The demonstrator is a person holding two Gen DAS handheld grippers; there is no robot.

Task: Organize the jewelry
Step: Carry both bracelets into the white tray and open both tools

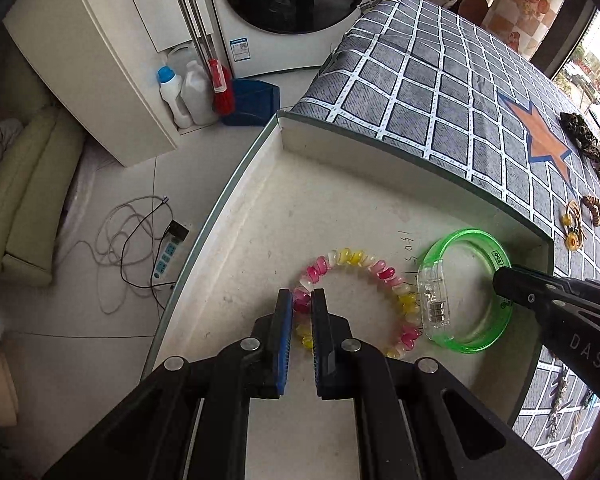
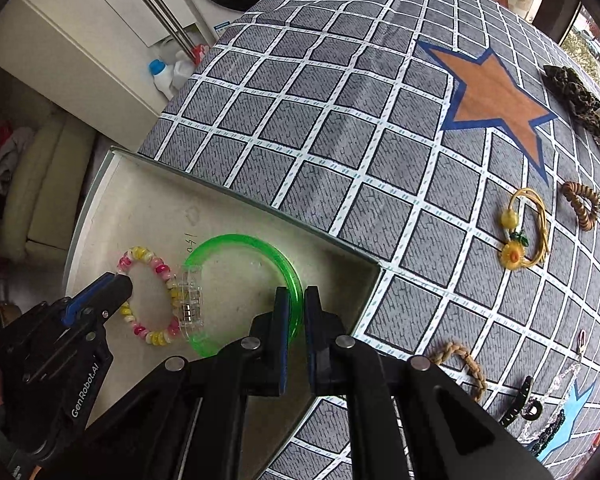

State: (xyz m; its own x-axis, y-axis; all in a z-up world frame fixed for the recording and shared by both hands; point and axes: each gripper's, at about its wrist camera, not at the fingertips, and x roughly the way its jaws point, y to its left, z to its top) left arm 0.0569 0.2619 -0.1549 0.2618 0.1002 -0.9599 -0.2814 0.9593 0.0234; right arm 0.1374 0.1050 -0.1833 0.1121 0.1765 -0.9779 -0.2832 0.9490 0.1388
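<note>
right wrist: right claw point(image 2: 297, 304) clenched on green bangle point(image 2: 256, 242); left claw point(image 1: 301, 306) pinching bead bracelet point(image 1: 356, 258)

A shallow box point(image 2: 332, 248) sits at the desk's point(image 2: 340, 120) near-left edge. Inside it the beaded bracelet point(image 2: 148, 258) lies left of the bangle point(image 2: 244, 242), the two touching at the bangle's clasp. More jewelry, including a sunflower bracelet point(image 2: 526, 232), lies on the desk right of the box.
</note>
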